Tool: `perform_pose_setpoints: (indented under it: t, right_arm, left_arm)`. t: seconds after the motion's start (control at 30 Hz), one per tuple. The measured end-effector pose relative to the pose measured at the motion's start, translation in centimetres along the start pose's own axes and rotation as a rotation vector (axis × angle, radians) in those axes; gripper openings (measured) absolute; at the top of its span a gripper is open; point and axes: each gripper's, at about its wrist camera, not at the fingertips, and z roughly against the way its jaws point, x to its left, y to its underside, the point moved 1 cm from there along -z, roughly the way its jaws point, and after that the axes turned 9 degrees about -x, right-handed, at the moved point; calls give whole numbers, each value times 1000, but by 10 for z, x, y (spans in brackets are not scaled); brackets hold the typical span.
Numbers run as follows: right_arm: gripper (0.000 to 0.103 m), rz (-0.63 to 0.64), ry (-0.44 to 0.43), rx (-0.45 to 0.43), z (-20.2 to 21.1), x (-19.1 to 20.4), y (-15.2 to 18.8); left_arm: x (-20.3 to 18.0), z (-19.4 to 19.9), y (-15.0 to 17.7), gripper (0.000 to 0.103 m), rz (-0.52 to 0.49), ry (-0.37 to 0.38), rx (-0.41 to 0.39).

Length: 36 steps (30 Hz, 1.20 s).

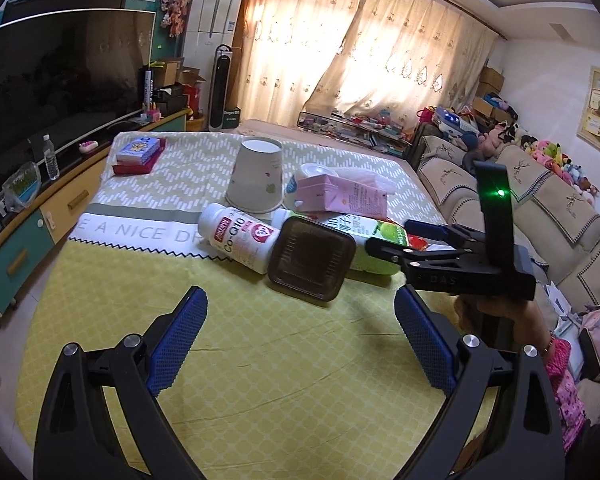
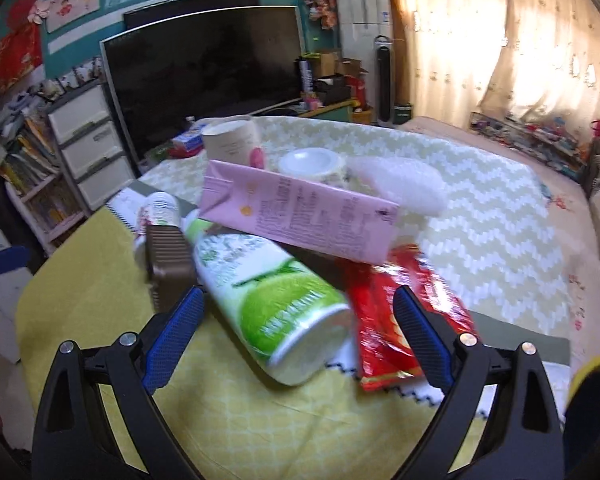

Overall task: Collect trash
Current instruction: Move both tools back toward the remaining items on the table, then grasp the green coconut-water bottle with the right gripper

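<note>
A pile of trash lies on the yellow-green tablecloth [image 1: 260, 344]: a white Co-Q10 bottle [image 1: 240, 242], a brown square plastic lid [image 1: 312, 263], a green-label bottle [image 2: 268, 300], a pink carton [image 2: 300, 216], a red wrapper [image 2: 388, 320], an upturned paper cup [image 1: 256, 176] and a small white cup [image 2: 310, 162]. My left gripper [image 1: 300, 316] is open and empty, short of the brown lid. My right gripper [image 2: 298, 312] is open, its jaws on either side of the green-label bottle's base and the red wrapper; it also shows in the left wrist view [image 1: 392, 244].
A card box on a red tray [image 1: 138, 154] sits at the table's far left. A TV [image 1: 56, 80] and cabinet with a water bottle [image 1: 50, 158] stand to the left. A sofa with plush toys [image 1: 532, 168] is on the right. Curtains hang behind.
</note>
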Motion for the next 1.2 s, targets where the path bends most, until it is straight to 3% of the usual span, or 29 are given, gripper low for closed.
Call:
perform_pose_setpoints:
  t: [0.17, 0.3, 0.4, 0.47, 0.6, 0.8, 0.83, 1.0, 1.2]
  right_arm:
    - [84, 10, -66, 40, 0, 13, 7]
    - [72, 41, -106, 68, 9, 31, 17]
    - [70, 48, -132, 75, 17, 43, 23]
    - [69, 32, -117, 64, 18, 45, 24]
    - [59, -15, -77, 80, 10, 40, 25]
    - [58, -22, -90, 110, 1, 39, 25]
    - [52, -15, -85, 105, 2, 40, 24]
    - [52, -9, -50, 28, 22, 39, 18]
    - [51, -26, -28, -117, 79, 32, 4]
  left_arm:
    - [-1, 0, 3, 93, -1, 4, 0]
    - [1, 0, 3, 93, 4, -2, 1]
    - [3, -1, 4, 93, 12, -4, 5]
    - [4, -2, 5, 93, 17, -4, 8]
    - [3, -2, 7, 93, 16, -1, 13]
    - [4, -4, 8, 93, 23, 0, 19]
    - [3, -5, 9, 93, 21, 1, 22]
    - [3, -4, 8, 93, 19, -2, 21]
    - [5, -6, 8, 93, 28, -4, 25]
